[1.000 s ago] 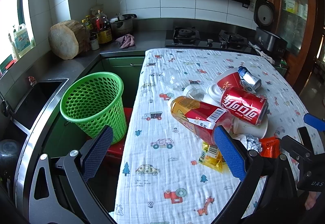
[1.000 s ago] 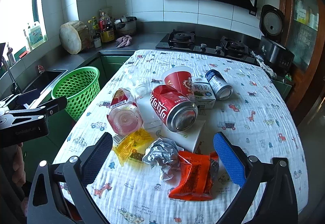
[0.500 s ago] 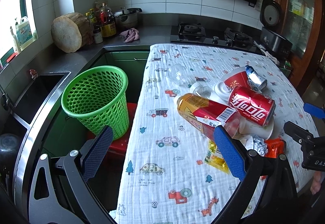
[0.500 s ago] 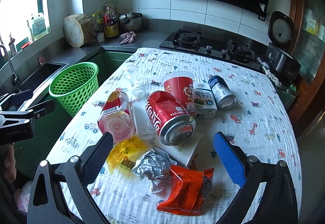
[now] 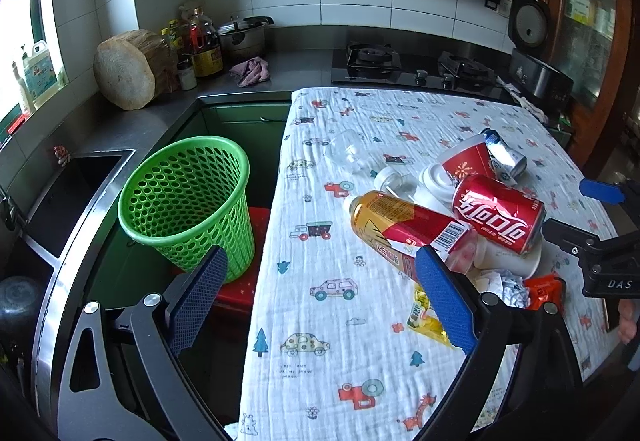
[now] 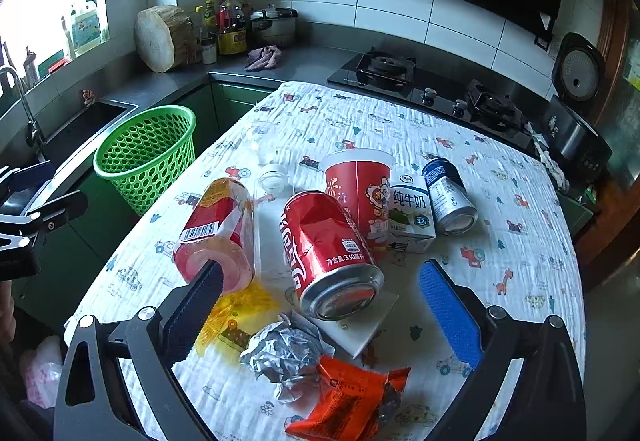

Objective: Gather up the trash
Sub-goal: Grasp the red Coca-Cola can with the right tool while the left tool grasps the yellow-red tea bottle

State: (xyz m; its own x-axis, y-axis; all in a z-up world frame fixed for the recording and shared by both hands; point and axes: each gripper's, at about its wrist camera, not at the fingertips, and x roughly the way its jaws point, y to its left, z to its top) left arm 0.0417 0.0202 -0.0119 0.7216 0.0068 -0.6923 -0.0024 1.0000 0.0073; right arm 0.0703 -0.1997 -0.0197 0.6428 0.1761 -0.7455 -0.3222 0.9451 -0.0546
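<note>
So the trash is all heaped in one clump on the table [image 6: 500,145], and the red cola can [image 6: 330,253] makes a handy landmark since it's lying on its side right in the middle of it, propped on a white card [image 6: 360,325]. Just left of the can is a bottle [image 6: 218,231] with a red-and-yellow label, also on its side and touching a yellow wrapper [image 6: 236,315] under its base. Behind the can sits a red paper cup [image 6: 360,189], tipped over, with a milk carton [image 6: 410,213] and a blue can [image 6: 450,195] right beside it. In front of the can there's a foil ball [image 6: 286,355] and an orange packet [image 6: 348,399]. Further back from the can, some clear plastic bits [image 6: 264,145] that are hard to make out. The green basket [image 5: 188,201] stands well left of the can, off the table edge on something red, which I guess is so stuff can be carried over and dropped in. Nothing's in it as far as I can see. Right gripper [image 6: 320,309] is spread wide with nothing in it, hovering with the can lined up between its fingers, so that looks like the first pick. Left gripper [image 5: 320,301] is wide open and empty too, hanging over the table edge between can and basket.
</note>
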